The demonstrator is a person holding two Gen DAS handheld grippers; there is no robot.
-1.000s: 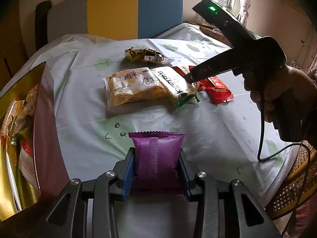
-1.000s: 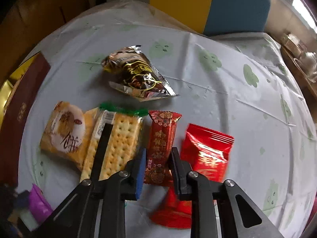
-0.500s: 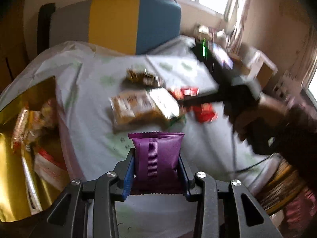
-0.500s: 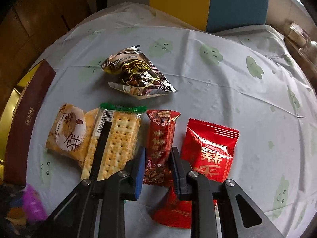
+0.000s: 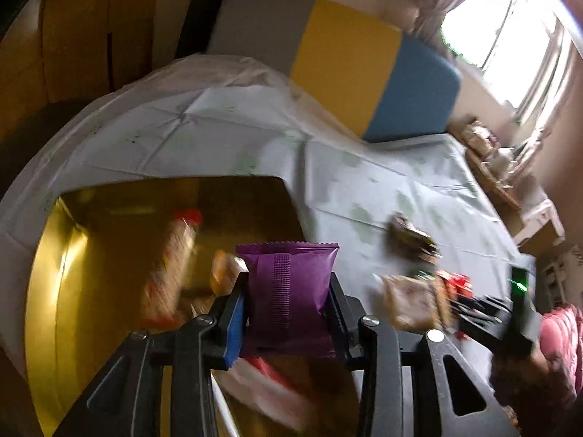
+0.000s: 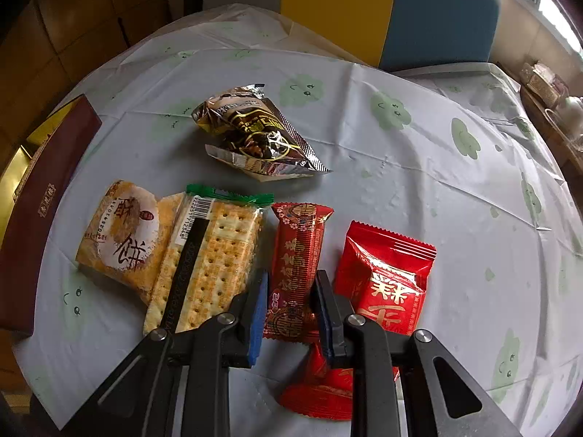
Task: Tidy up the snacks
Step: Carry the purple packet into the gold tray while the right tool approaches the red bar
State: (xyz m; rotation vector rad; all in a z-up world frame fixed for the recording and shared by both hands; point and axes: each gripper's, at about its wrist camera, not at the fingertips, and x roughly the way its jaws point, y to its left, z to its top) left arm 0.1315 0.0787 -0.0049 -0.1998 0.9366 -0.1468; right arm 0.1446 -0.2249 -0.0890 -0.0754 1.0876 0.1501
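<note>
Home dining room: clothed table [image 6: 419,182], curtained window [image 5: 510,36]

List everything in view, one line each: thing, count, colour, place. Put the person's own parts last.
Purple foil snack packet: 1, purple, clamped in the left gripper over the box.
Gold-lined gift box: 1, gold inside, maroon outside, table's left edge; blurred snacks inside.
Dark foil snack bag: 1, brown-black, mid table.
Round-pastry packet: 1, tan, left of the crackers.
Clear cracker pack: 1, green-topped, beside the pastry.
Narrow red patterned packet: 1, red, between the right gripper's pads.
Glossy red pouches: 2, red, rightmost and under the gripper.
Pale tablecloth: 1, green-printed.
Left gripper: 1, black.
Right gripper: 1, black.
</note>
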